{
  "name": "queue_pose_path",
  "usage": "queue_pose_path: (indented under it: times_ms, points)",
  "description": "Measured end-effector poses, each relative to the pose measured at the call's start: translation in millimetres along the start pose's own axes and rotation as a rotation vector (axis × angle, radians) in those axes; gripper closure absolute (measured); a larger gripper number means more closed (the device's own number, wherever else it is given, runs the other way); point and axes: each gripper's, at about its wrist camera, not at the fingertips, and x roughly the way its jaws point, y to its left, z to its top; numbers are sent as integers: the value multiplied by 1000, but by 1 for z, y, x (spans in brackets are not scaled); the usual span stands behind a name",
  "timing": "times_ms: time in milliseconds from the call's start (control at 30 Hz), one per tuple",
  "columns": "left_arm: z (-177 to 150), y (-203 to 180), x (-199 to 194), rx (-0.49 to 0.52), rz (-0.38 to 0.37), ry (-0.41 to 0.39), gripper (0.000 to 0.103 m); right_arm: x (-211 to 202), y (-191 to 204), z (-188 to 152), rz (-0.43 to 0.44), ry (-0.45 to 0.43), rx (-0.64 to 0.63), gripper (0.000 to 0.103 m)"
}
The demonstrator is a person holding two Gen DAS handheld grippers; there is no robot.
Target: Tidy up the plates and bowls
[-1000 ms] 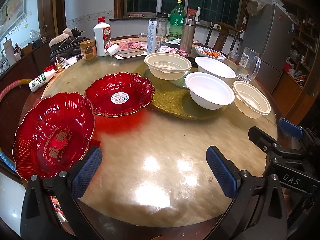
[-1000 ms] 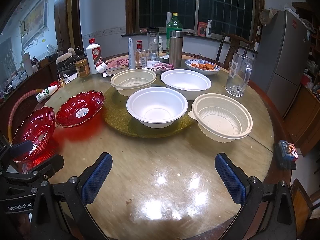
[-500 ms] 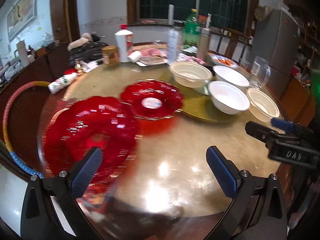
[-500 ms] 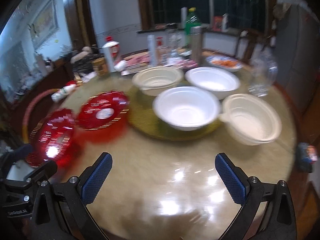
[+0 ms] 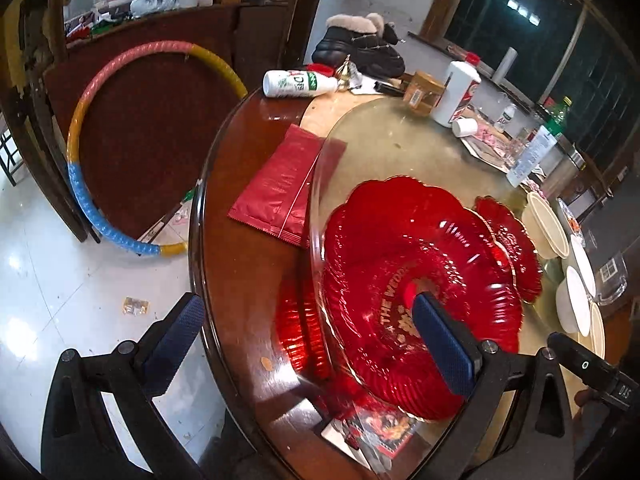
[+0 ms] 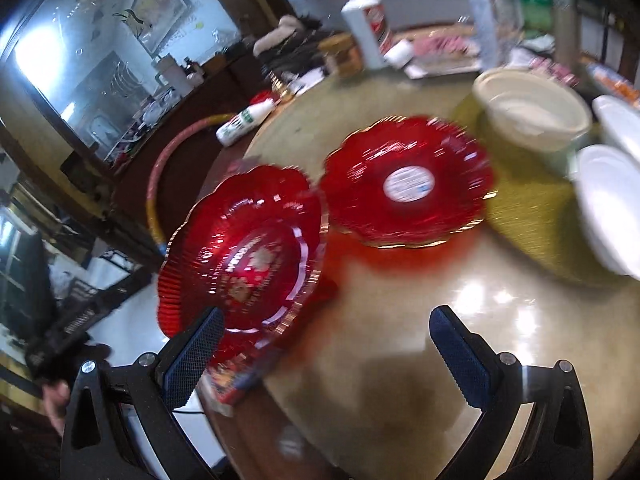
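Observation:
Two red scalloped glass plates sit on the round table. The near plate (image 5: 420, 280) (image 6: 244, 248) lies at the table's left edge; the far plate (image 5: 516, 240) (image 6: 404, 184), with a white sticker, lies just beyond it. My left gripper (image 5: 312, 332) is open, its right finger over the near plate and its left finger off the table edge. My right gripper (image 6: 328, 344) is open and empty, low over the table next to the near plate. Cream and white bowls (image 6: 532, 108) (image 5: 576, 304) stand to the right.
A red foil packet (image 5: 284, 184) lies on the wooden rim (image 5: 224, 264). A white bottle (image 5: 296, 82) lies on its side; a white liquor bottle (image 5: 456, 92), jar and other bottles stand at the back. A hoop (image 5: 80, 160) leans beside the table. A gold turntable (image 6: 532, 224) holds bowls.
Both grippers have swung left toward the red plates. My left gripper has closed in on the near plate and now straddles the table edge. Both stay open.

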Motion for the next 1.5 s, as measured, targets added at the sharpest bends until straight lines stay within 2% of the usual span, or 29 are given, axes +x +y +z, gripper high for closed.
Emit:
queue_pose_path:
  times_ms: [133, 200, 267, 300, 367, 433, 500, 600, 633, 733, 1033, 1333, 1500]
  points:
    - [2, -1, 15, 13, 0, 29, 0, 22, 7, 10, 56, 31, 25, 1]
    - [2, -4, 19, 14, 20, 31, 7, 27, 6, 13, 76, 41, 38, 4]
    - [4, -9, 24, 29, 48, 40, 20, 37, 3, 17, 87, 63, 51, 11]
    - [4, -10, 26, 37, 60, 45, 24, 42, 1, 18, 86, 74, 52, 13]
    - [3, -11, 33, 45, 75, 65, 47, 49, 1, 19, 88, 96, 51, 25]
    - [1, -11, 39, 46, 78, 89, 59, 57, 2, 20, 89, 112, 46, 34]
    - [-2, -14, 46, 54, 70, 106, 64, 64, 1, 20, 82, 126, 41, 43]
    - [-4, -25, 46, 100, 83, 90, 79, 73, 1, 20, 87, 137, 39, 66]
    - [-4, -30, 45, 118, 95, 82, 83, 74, 0, 20, 84, 137, 36, 82]
    - [-6, -36, 42, 140, 111, 56, 83, 72, 1, 17, 74, 113, 11, 85]
    - [-4, -36, 31, 147, 125, 15, 85, 69, 7, 13, 67, 76, -48, 85]
    - [-2, -47, 11, 158, 138, -81, 86, 55, 10, 12, 65, -3, -77, 87]
    - [-3, -44, 5, 138, 131, -100, 86, 47, 15, 12, 50, -29, -95, 87]
